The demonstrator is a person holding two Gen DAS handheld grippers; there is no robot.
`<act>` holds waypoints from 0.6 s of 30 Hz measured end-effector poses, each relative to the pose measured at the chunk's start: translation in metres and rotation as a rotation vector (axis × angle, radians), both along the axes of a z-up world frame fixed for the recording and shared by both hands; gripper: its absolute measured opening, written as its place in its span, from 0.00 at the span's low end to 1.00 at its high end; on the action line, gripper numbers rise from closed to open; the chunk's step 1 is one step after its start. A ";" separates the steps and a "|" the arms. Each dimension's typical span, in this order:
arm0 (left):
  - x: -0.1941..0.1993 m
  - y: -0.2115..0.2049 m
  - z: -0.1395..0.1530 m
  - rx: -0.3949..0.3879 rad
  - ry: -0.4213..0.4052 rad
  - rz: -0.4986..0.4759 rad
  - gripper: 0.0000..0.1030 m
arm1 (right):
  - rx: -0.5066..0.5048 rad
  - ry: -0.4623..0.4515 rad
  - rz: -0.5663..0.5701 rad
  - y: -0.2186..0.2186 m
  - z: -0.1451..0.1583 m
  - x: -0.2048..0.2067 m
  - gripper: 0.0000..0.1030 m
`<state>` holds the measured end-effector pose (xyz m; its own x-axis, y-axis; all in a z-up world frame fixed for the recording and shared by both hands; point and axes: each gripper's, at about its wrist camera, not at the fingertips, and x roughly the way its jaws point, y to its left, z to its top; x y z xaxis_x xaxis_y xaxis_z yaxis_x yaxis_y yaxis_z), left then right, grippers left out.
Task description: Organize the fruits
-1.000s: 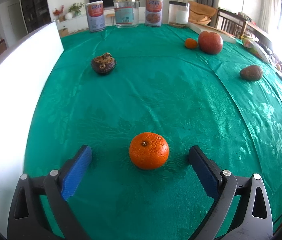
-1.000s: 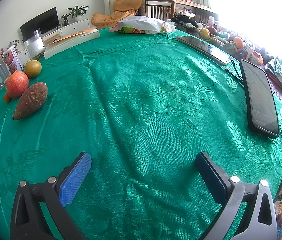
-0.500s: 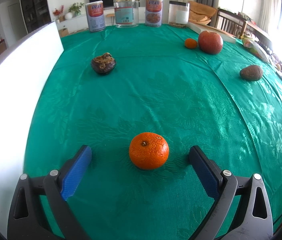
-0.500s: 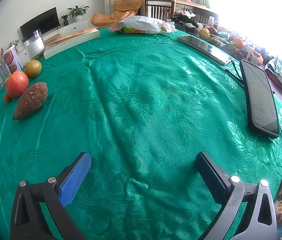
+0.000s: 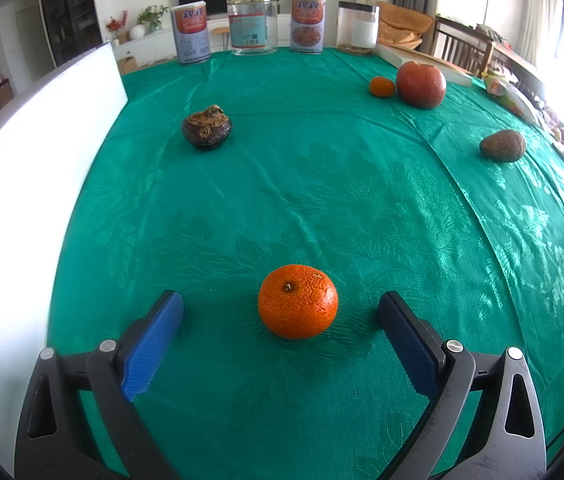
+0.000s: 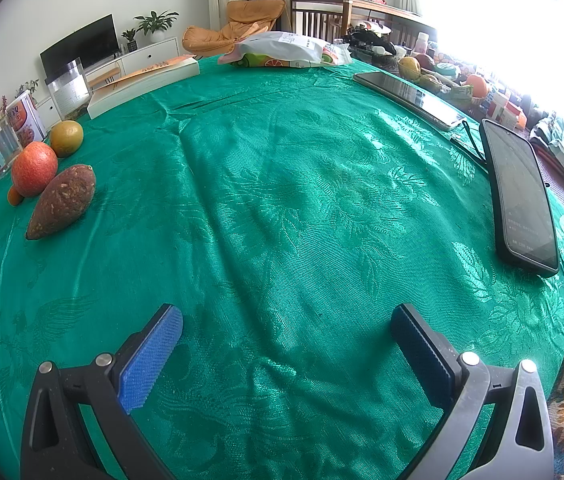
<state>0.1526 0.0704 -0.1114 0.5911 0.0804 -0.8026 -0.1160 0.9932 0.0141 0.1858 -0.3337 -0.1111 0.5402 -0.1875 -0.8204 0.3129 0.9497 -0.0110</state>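
An orange mandarin (image 5: pixel 298 301) rests on the green tablecloth between the fingers of my left gripper (image 5: pixel 280 310), which is open and not touching it. Farther off lie a dark shrivelled fruit (image 5: pixel 207 127), a small orange (image 5: pixel 381 87), a big red fruit (image 5: pixel 421 84) and a brown sweet potato (image 5: pixel 502 145). My right gripper (image 6: pixel 286 330) is open over bare cloth. Its view shows the sweet potato (image 6: pixel 62 201), the red fruit (image 6: pixel 34 168), the small orange (image 6: pixel 14 196) and a yellow-green citrus (image 6: pixel 66 138) at the far left.
A white board (image 5: pixel 38 152) stands along the table's left side. Tins and jars (image 5: pixel 252 24) line the far edge. A phone (image 6: pixel 521 196), a tablet (image 6: pixel 409 98), a flat box (image 6: pixel 144 84) and a snack bag (image 6: pixel 285 54) lie near the right and back edges.
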 end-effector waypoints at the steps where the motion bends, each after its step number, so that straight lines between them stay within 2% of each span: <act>1: 0.000 0.000 0.000 0.000 0.000 0.000 0.96 | 0.000 0.000 0.000 0.000 0.000 0.000 1.00; 13: 0.001 0.000 0.000 0.000 0.000 0.000 0.96 | 0.025 -0.015 -0.001 -0.002 0.002 -0.002 1.00; 15: 0.000 0.000 0.000 0.000 0.000 0.000 0.96 | 0.124 -0.070 0.009 -0.010 0.007 -0.006 1.00; 18: 0.000 0.000 0.000 0.000 0.000 0.000 0.96 | 0.341 -0.182 0.078 -0.017 0.017 -0.010 1.00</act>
